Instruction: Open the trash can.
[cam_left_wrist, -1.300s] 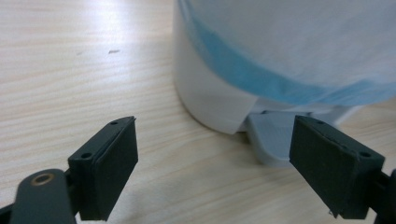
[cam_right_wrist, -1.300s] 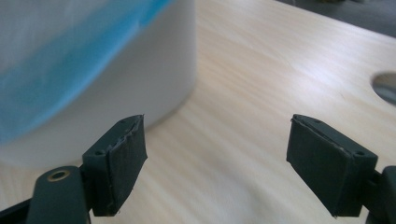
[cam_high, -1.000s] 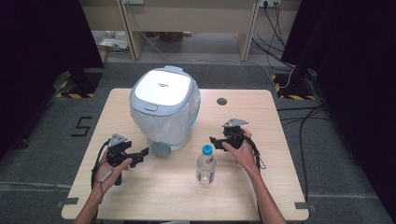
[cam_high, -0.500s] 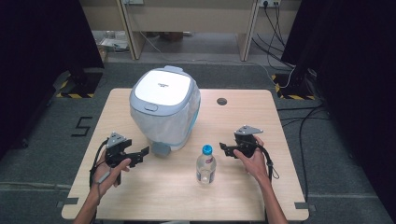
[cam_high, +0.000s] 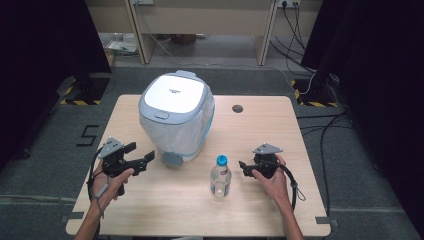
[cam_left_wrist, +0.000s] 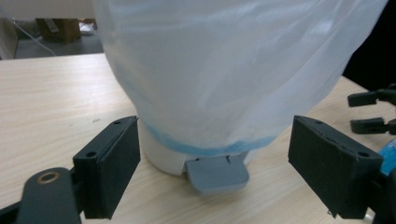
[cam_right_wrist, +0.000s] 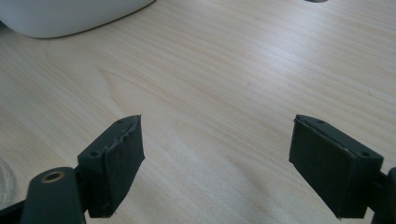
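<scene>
- Our left gripper (cam_high: 142, 161) sits near the table's left front, jaws spread wide with nothing between them, pointed at the bin's foot; in the left gripper view (cam_left_wrist: 215, 179) we see both black pads standing apart either side of the grey pedal (cam_left_wrist: 216, 173).
- Our right gripper (cam_high: 244, 168) rests at the right front, held by the hand (cam_high: 272, 180), its tips facing the water bottle (cam_high: 220, 176) without touching it. In the right gripper view (cam_right_wrist: 215, 165) the jaws are equally wide apart over bare wood.
- We see the white pedal bin (cam_high: 176, 116) standing upright in the middle of the table (cam_high: 260, 130), lid closed, with a clear liner bag draped down its sides. The bag blurs the wall beneath it, so we cannot make out the bin's body clearly in the left gripper view, where its top is cut off by the frame.
- We find the bottle, blue-capped, upright just right of the pedal, between the two grippers; in the left gripper view only a sliver of blue peeks past the right pad.
- Our own forearms are cut off at the bottom edge of the high view.
- We note a small dark round hole (cam_high: 237, 108) in the tabletop behind the bin; what it is we cannot tell.
</scene>
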